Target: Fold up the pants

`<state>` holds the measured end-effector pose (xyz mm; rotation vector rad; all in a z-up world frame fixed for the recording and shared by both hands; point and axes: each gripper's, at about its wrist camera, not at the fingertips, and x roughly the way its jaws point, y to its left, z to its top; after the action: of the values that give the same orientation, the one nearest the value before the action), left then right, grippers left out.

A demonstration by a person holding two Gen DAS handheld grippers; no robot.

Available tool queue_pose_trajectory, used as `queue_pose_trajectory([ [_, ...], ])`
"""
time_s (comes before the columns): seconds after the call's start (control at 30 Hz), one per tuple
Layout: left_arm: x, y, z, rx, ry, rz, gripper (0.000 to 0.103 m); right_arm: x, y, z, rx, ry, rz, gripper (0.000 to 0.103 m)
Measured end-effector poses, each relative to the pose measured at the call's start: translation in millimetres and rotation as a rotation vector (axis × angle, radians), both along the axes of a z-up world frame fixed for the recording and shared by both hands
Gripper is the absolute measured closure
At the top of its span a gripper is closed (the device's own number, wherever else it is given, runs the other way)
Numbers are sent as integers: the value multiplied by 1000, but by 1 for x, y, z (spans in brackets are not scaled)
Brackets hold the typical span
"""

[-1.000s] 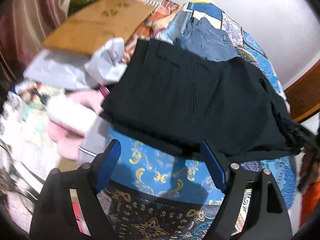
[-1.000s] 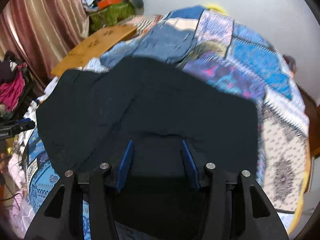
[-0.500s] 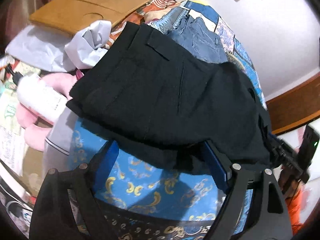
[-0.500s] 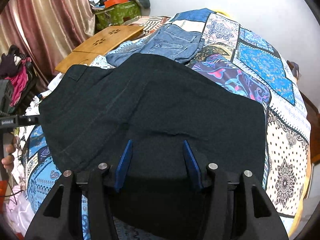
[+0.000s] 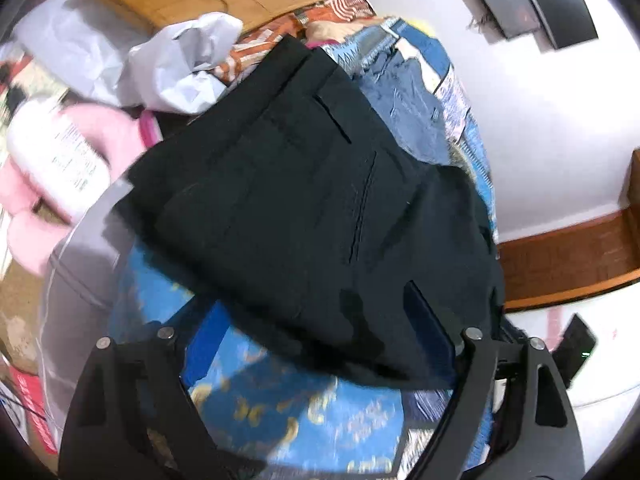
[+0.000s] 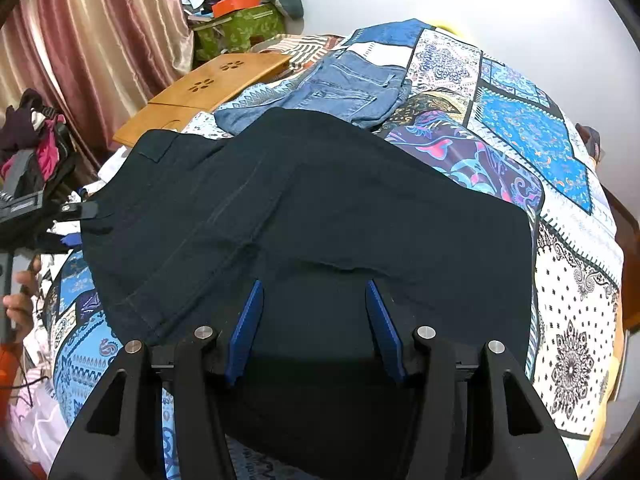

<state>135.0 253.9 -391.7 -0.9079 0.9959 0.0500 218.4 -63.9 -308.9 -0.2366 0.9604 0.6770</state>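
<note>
Black pants (image 6: 320, 208) lie spread flat on the patterned bedspread (image 6: 560, 280), folded over on themselves; they also show in the left wrist view (image 5: 304, 208). My left gripper (image 5: 316, 320) is open at the near edge of the pants by the waistband end, its jaws wide apart with the cloth edge between them. My right gripper (image 6: 314, 300) is open just above the near part of the black cloth, its blue fingers (image 6: 248, 320) apart and empty. In the right wrist view the left gripper (image 6: 72, 212) shows at the pants' left corner.
Folded blue jeans (image 6: 344, 92) lie beyond the black pants. A wooden lap tray (image 6: 208, 88) sits at the bed's far left. White paper (image 5: 176, 68), a white bottle (image 5: 52, 148) and pink slippers (image 5: 24, 216) lie off the bed's edge. Curtains (image 6: 80, 40) hang left.
My left gripper has moved in toward the pants' near edge and tilted, so the cloth now reaches between its jaws. My right gripper has stayed nearly still above the pants.
</note>
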Motion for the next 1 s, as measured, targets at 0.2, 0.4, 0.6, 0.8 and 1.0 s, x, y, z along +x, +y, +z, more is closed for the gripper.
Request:
queue_pose_trajectory([
  [0.2, 36, -19, 0, 229, 63, -31, 24, 0, 1, 0, 3, 1, 1, 52],
  [0.4, 50, -50, 12, 561, 94, -91, 63, -3, 0, 0, 11, 0, 1, 51],
  [0.6, 38, -64, 43, 690, 1, -132, 82, -4, -2, 2, 8, 3, 2, 51],
  [0.8, 30, -73, 92, 679, -107, -143, 89, -4, -7, 6, 6, 16, -11, 51],
  [1.0, 35, -96, 139, 681, -207, -172, 90, -7, -29, 19, 34, -1, -43, 51],
])
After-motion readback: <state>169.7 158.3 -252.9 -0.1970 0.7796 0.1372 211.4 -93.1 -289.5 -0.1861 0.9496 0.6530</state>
